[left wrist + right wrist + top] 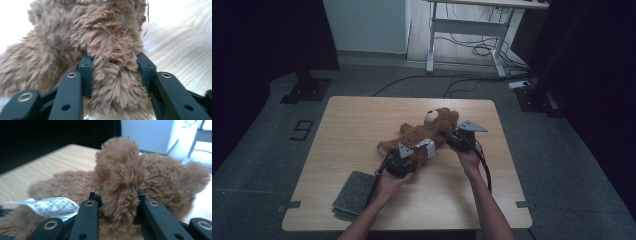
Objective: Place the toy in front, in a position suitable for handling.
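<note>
A brown teddy bear (427,134) lies near the middle of the wooden counter (342,150). The left gripper (115,75) has its fingers (86,72) closed on one furry limb at the bear's lower end. The right gripper (117,202) pinches another limb near the head. A white printed label (50,206) hangs from the bear. A grey cloth (354,195) lies near the counter's front left corner.
</note>
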`<state>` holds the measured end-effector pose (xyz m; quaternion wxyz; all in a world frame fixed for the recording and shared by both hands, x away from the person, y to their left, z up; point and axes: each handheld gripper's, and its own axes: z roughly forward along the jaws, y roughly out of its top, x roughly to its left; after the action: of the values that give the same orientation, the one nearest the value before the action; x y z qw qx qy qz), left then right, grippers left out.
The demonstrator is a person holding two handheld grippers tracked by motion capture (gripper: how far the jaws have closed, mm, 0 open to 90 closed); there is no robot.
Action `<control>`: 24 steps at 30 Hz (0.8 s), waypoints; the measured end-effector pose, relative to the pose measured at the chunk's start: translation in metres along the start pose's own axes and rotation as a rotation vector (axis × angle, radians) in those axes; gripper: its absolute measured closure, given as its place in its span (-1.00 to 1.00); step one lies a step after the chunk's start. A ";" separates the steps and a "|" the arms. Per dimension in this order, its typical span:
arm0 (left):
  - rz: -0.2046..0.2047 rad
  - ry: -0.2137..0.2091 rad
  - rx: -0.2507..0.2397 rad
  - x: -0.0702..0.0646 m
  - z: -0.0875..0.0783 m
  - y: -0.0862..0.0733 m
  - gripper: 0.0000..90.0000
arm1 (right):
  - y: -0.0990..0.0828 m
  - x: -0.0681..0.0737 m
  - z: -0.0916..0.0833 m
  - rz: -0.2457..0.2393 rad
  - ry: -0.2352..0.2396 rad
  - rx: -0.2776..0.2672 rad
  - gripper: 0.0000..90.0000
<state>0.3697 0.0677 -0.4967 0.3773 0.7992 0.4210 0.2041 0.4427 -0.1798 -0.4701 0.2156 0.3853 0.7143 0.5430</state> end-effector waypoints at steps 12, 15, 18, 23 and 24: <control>0.010 -0.006 -0.041 0.026 -0.030 0.023 0.39 | 0.029 0.017 -0.027 -0.026 0.048 -0.088 0.66; 0.009 -0.008 -0.049 0.031 -0.035 0.028 0.39 | 0.032 0.022 -0.036 -0.039 0.053 -0.117 0.66; 0.023 -0.003 -0.051 0.033 -0.040 0.035 0.39 | 0.036 0.026 -0.044 -0.036 0.063 -0.153 0.66; 0.026 0.009 -0.041 0.042 -0.040 0.039 0.38 | 0.036 0.036 -0.053 -0.050 0.076 -0.168 0.66; 0.022 0.010 -0.035 0.044 -0.039 0.038 0.38 | 0.031 0.039 -0.053 -0.050 0.087 -0.163 0.66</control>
<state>0.3888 0.1069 -0.4424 0.3869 0.7960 0.4104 0.2196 0.3897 -0.1783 -0.4201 0.2284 0.3246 0.6860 0.6098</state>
